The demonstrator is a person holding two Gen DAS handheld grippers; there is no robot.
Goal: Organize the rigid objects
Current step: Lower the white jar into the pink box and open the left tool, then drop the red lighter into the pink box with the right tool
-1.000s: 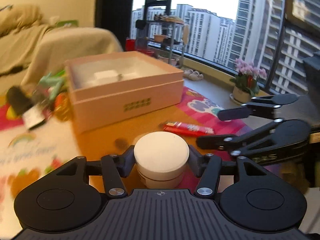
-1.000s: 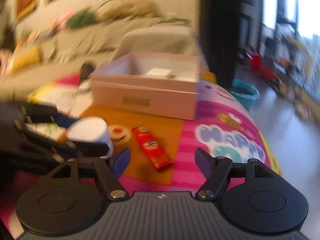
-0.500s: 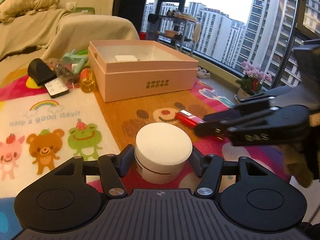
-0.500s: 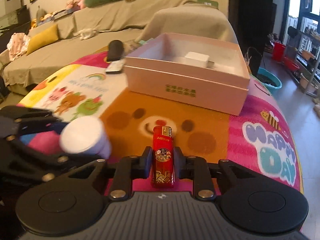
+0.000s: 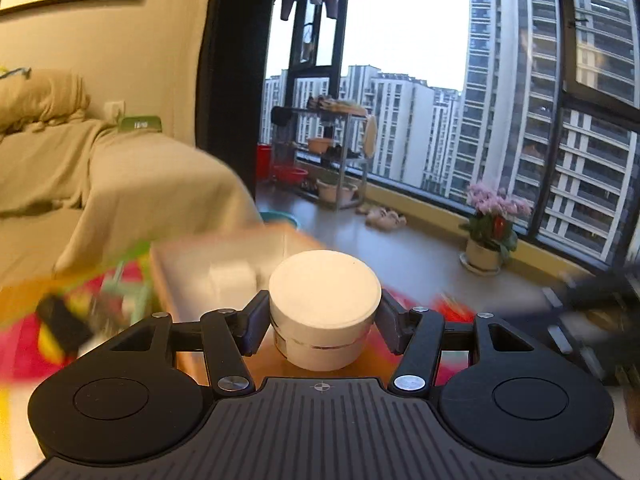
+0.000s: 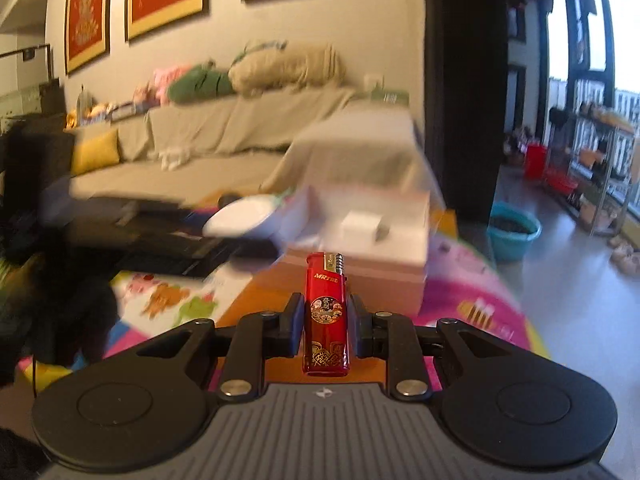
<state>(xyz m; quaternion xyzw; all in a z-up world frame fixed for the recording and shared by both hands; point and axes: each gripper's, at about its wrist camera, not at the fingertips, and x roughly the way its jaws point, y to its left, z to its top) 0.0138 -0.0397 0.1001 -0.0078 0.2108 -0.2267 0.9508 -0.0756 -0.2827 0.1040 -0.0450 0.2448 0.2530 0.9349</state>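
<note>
Between the left gripper's (image 5: 324, 314) fingers sits a white jar (image 5: 324, 308), clamped and lifted above the blurred pink box (image 5: 224, 256). Beside it, the right gripper (image 6: 326, 320) pinches a red lighter (image 6: 326, 316) upright, just before the same box.

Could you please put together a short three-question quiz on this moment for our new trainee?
1. True or false: the left tongs grip a white jar.
2. What do the right tongs hold? A) lighter B) remote C) bottle
3. Fill in: a small white block lies inside the pink ____.

Key:
1. True
2. A, a red lighter
3. box
</note>
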